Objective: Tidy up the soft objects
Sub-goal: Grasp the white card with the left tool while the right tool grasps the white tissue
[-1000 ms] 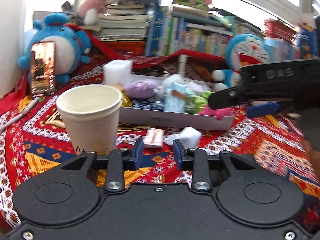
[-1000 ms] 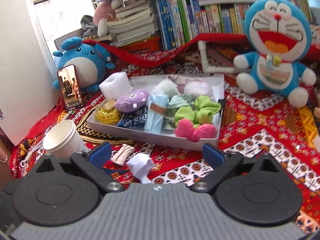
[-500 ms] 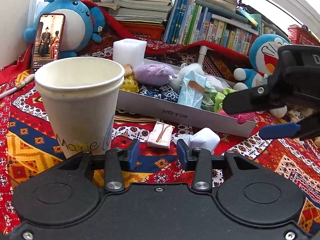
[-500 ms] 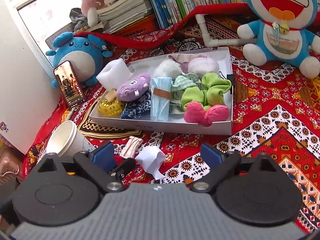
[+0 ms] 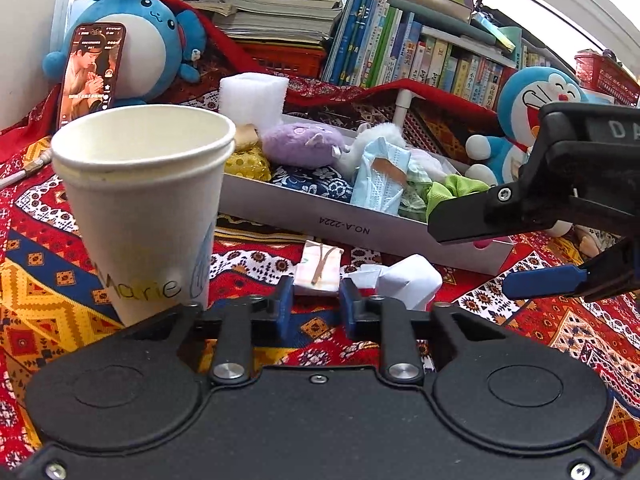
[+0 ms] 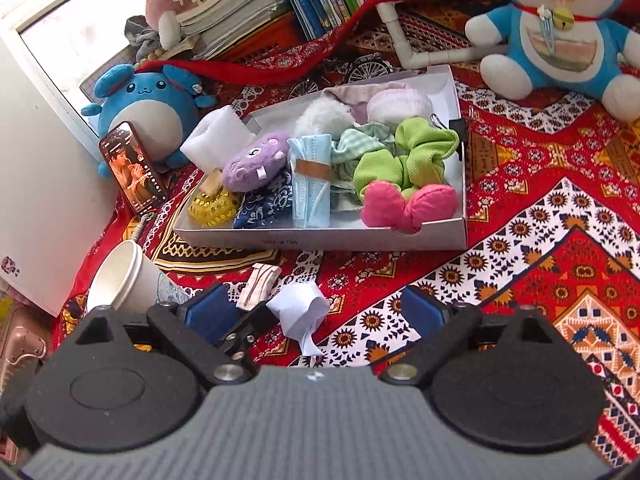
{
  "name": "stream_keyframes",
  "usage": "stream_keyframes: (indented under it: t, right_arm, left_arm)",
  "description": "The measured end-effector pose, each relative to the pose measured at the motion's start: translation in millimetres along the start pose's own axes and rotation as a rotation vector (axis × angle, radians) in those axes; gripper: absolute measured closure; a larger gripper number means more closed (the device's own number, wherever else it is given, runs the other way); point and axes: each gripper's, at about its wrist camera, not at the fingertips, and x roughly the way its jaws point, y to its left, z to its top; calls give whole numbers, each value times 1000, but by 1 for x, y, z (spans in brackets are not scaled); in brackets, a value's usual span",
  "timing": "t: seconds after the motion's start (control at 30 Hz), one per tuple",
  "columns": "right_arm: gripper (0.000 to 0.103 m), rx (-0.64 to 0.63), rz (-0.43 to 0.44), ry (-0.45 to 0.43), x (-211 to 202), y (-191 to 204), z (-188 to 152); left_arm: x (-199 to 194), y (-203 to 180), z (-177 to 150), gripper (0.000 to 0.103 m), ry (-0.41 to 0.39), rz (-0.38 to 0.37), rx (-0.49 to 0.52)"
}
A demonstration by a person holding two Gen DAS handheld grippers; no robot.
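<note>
A crumpled white tissue (image 5: 404, 280) (image 6: 298, 312) and a small folded cloth packet (image 5: 320, 268) (image 6: 258, 284) lie on the patterned cloth in front of a white box (image 5: 304, 212) (image 6: 320, 238). The box holds several soft items, among them a purple plush (image 6: 256, 160), a green scrunchie (image 6: 404, 156) and a pink bow (image 6: 408, 204). My left gripper (image 5: 316, 312) hovers low just short of the packet. Its jaws are closing, a narrow gap shows and nothing is between them. My right gripper (image 6: 314, 312) (image 5: 470, 256) stands wide open over the tissue, not touching it.
A paper cup (image 5: 148, 208) (image 6: 128, 280) stands close on the left of my left gripper. A phone (image 5: 92, 72) leans on a blue plush (image 5: 152, 36). A Doraemon plush (image 6: 560, 36), a foam block (image 5: 252, 96) and rows of books (image 5: 400, 52) sit behind the box.
The left gripper came forward and lower, so the cup looms larger; its jaws widened slightly, then narrowed. The right gripper sank toward the tissue and rolled a little, still wide open.
</note>
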Motion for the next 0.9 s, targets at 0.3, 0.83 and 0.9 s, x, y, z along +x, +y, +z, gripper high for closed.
stream_keyframes:
  t: [0.3,0.83,0.9]
  right_arm:
    - [4,8,15,18,11,4,-2]
    - [26,38,13,51,34,13,-5]
    - [37,46,6,55,35,12,-5]
  left_arm:
    - [-23,5,-10,80,13,-25,19]
    - [-23,5,-8,48,0,-5,37]
    - [-20,5,-8,56,4,-25,39]
